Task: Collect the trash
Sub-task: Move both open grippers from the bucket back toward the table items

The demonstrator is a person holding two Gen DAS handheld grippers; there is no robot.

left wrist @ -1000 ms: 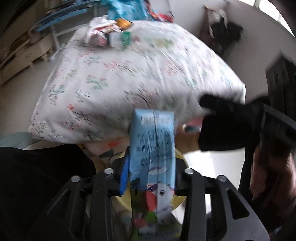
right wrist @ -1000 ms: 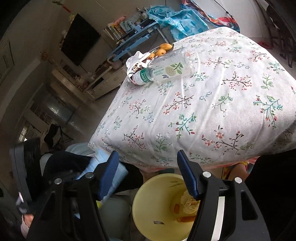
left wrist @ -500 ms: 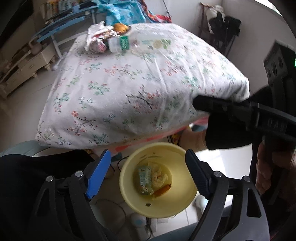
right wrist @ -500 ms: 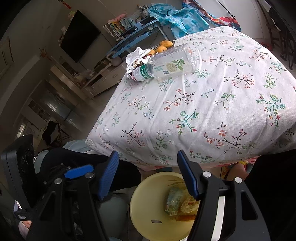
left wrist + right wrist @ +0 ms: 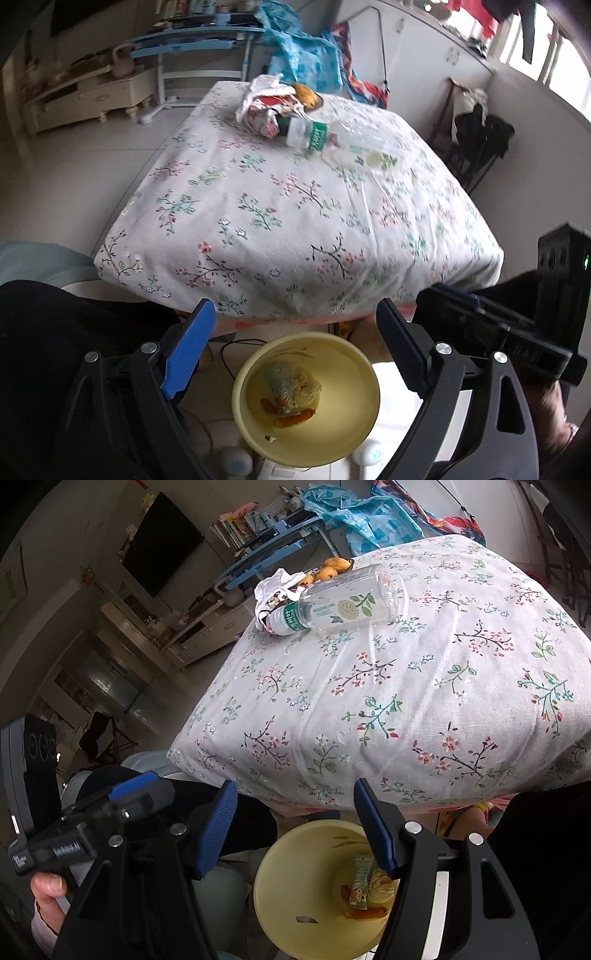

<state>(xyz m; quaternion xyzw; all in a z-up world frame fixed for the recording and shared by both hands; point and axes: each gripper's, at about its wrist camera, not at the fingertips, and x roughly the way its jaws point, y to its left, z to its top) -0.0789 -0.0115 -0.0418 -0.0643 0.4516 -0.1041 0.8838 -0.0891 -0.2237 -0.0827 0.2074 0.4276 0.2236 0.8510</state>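
At the near edge of the floral tablecloth (image 5: 295,221), both claws hang above the yellow bin (image 5: 306,398) that stands on the floor just below that edge. The left gripper (image 5: 295,350) has its jaws opening wide with nothing between them; the milk carton (image 5: 284,384) lies at the bottom of the bin among food scraps. The right gripper (image 5: 295,827) holds its jaws apart and empty too, pointing the same way over the bin's rim.

The trash left to collect lies at the far end of the tablecloth, well apart from both claws: a clear plastic bottle (image 5: 336,607) on its side and, touching its cap end, a crumpled wrapper (image 5: 264,107). The bottle's long axis runs slantwise across the cloth, cap toward the far-left corner, base toward the middle. Seen from the right wrist, the bottle sits almost straight ahead, broadside to the fingers; from the left wrist it lies ahead and a little to the right. I judge the right hand somewhat better placed to reach forward and close across the bottle's body, though either must cross the whole cloth.
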